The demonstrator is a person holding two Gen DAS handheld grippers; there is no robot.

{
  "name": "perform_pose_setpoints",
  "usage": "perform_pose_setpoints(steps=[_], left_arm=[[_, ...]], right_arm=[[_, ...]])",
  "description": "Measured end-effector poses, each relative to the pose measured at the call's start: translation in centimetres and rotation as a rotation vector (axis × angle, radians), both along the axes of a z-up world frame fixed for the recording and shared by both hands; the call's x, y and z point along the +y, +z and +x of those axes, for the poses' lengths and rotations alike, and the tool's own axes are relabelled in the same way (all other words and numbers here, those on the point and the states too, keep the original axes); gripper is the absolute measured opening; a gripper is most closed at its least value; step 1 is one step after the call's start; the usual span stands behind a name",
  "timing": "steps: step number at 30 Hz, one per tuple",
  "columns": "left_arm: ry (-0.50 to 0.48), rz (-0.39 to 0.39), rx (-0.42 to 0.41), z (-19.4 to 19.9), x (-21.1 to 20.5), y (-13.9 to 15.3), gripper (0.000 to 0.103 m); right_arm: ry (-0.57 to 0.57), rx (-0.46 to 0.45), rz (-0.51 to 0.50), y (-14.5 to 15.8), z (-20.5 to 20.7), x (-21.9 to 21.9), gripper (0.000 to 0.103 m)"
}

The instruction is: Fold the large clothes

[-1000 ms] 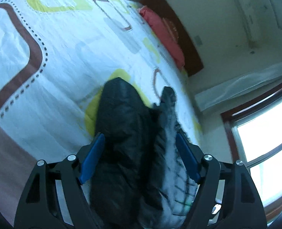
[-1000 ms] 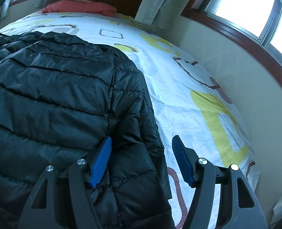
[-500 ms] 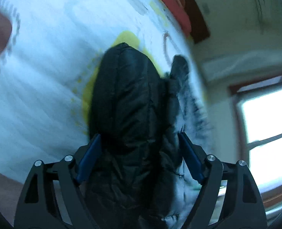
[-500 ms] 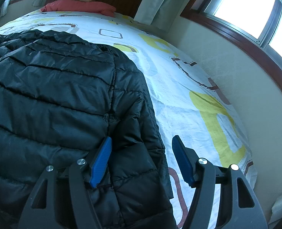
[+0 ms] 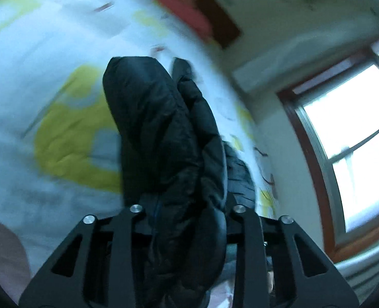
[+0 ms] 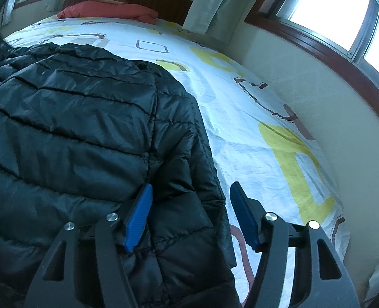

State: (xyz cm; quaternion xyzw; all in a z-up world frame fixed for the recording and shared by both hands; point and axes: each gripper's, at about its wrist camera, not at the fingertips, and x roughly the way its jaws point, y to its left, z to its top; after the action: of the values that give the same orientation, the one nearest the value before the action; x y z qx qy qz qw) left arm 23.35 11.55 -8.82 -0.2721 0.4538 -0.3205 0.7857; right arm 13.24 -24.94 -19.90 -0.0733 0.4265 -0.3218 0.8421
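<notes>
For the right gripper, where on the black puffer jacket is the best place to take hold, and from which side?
Probably the jacket's near side edge, where it ends against the bedsheet. Come in low from the sheet side: the edge lies thin and free there, and already sits between the right gripper's open fingers, while the quilted middle is broad and flat, with nothing to pinch.

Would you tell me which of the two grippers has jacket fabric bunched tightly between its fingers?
The left gripper: its jaws are closing on a bunched fold of the black jacket, whereas the right gripper stands open over the jacket's edge.

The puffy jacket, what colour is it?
Black, with stitched quilt lines; the jacket shows best in the right wrist view.
</notes>
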Motion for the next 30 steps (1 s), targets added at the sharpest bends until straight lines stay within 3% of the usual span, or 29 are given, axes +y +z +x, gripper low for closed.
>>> perform_pose_setpoints(steps=[3, 7, 10, 15, 17, 22, 24, 30], left_arm=[[-0.081, 0.051, -0.111, -2.2, -5.9, 4.7, 0.026], [-0.155, 0.115, -0.198, -5.1, -12.9, 7.1, 0.026], [-0.198, 0.157, -0.213, -6.1, -18.8, 7.3, 0.026], [-0.275, 0.240, -0.165, -7.1, -28.8, 4.7, 0.026], [-0.309, 0.259, -0.133, -7.7, -30.8, 3.1, 0.026], [-0.373, 0.312, -0.060, -8.0, -34.7, -2.6, 0.026], [-0.381, 0.299, -0.041, -7.8, -35.2, -4.0, 0.026], [-0.398, 0.249, -0.035, -7.5, -35.4, -5.4, 0.025]], right_arm=[[0.007, -0.006, 0.013, 0.1, -0.1, 0.0, 0.061], [0.016, -0.018, 0.036, 0.6, -0.5, -0.3, 0.061], [0.024, -0.032, 0.039, 1.2, -1.1, -0.6, 0.061], [0.019, -0.051, 0.061, 1.9, -2.7, -1.9, 0.061], [0.014, -0.050, 0.066, 2.0, -3.1, -2.4, 0.061], [0.013, -0.046, 0.093, 1.8, -4.1, -3.3, 0.061], [0.017, -0.049, 0.114, 1.5, -4.1, -3.7, 0.061], [0.015, -0.052, 0.129, 0.6, -4.2, -3.6, 0.061]])
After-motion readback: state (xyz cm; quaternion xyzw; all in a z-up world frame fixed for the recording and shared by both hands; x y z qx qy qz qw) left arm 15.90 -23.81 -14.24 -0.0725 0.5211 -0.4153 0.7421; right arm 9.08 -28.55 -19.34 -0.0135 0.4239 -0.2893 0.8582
